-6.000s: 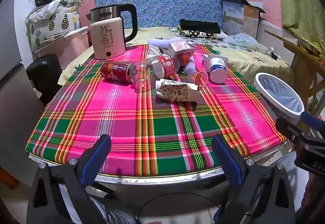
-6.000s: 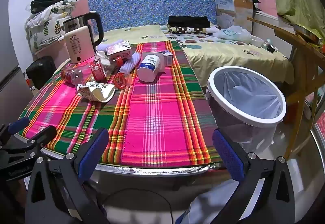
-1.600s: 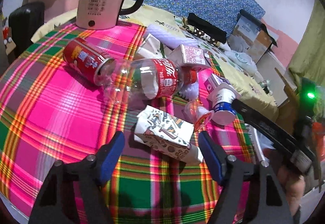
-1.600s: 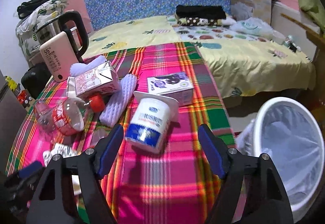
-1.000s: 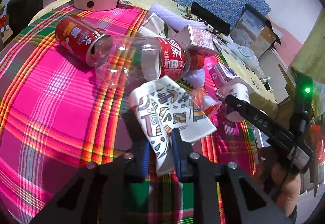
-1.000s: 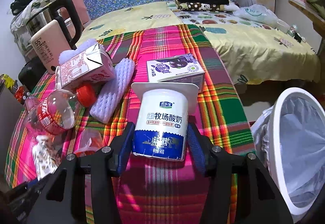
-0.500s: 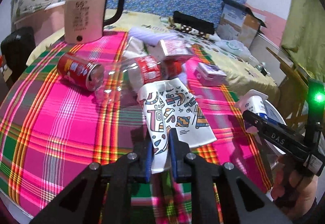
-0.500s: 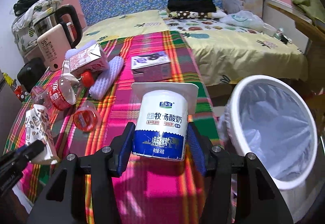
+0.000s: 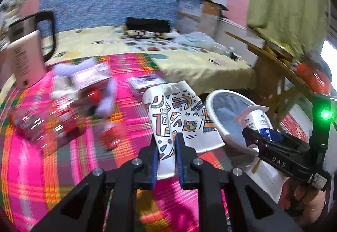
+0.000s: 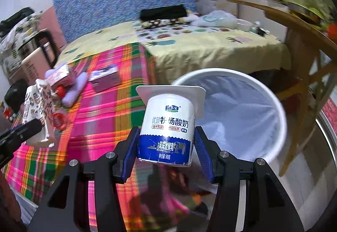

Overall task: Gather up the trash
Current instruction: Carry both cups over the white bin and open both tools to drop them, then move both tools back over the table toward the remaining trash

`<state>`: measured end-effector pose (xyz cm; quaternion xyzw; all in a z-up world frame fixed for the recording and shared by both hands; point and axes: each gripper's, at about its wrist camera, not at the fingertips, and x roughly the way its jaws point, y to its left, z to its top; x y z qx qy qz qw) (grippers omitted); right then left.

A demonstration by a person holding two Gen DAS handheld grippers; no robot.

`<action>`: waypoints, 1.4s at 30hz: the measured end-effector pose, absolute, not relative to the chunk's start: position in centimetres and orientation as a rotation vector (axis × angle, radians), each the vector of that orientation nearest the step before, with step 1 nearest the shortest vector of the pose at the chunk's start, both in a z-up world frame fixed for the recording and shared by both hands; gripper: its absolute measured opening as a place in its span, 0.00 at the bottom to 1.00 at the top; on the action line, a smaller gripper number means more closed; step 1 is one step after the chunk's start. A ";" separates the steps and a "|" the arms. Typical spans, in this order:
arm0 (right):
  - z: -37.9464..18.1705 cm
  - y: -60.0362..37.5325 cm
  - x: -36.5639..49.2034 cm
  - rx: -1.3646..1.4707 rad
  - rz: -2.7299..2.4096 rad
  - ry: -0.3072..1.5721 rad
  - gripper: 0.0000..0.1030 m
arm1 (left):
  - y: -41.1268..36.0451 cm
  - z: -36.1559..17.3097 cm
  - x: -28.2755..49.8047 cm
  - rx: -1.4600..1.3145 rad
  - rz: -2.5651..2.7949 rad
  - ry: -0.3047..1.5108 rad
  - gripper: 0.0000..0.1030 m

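Right wrist: tongs [image 10: 166,150] clamp yogurt cup [image 10: 168,126] – left tongs [image 9: 165,156] (closed) pinch carton [image 9: 179,118].

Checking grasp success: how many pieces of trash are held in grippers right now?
2. The flattened patterned carton is pinched in the left gripper above the table; the yogurt cup is clamped in the right gripper beside the bin.

Left tongs [image 9: 165,148], right tongs [image 10: 166,147]: black frames, blue pads, silver screws; green light, "DAS" lettering.
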<state>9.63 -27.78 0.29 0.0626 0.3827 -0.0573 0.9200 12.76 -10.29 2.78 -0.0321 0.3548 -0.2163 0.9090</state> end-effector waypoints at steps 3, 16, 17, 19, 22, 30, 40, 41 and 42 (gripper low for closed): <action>0.2 -29.6 9.3 0.139 -0.163 0.787 0.52 | -13.7 3.0 13.5 -0.025 -0.513 0.731 0.15; -1.2 -35.1 8.6 0.151 -0.267 0.831 0.52 | -24.7 1.0 17.7 0.090 -0.722 0.803 0.16; -1.4 -35.4 8.7 0.154 -0.270 0.835 0.52 | -25.2 0.8 18.0 0.099 -0.725 0.808 0.16; -1.7 -36.0 8.8 0.158 -0.275 0.845 0.52 | -26.1 0.4 18.5 0.110 -0.732 0.818 0.16; -2.1 -36.5 9.0 0.161 -0.278 0.861 0.52 | -26.9 0.1 19.0 0.132 -0.745 0.827 0.17; -2.6 -37.5 9.1 0.177 -0.294 0.864 0.56 | -27.1 -0.1 19.8 0.105 -0.770 0.814 0.30; -1.2 -36.9 8.5 0.180 -0.280 0.812 0.63 | -23.4 0.9 18.7 0.050 -0.708 0.811 0.30; -1.0 -36.6 8.3 0.182 -0.270 0.803 0.66 | -22.8 1.0 18.4 0.043 -0.699 0.806 0.30; -0.8 -36.2 8.2 0.183 -0.259 0.797 0.66 | -22.2 1.2 18.0 0.035 -0.694 0.802 0.30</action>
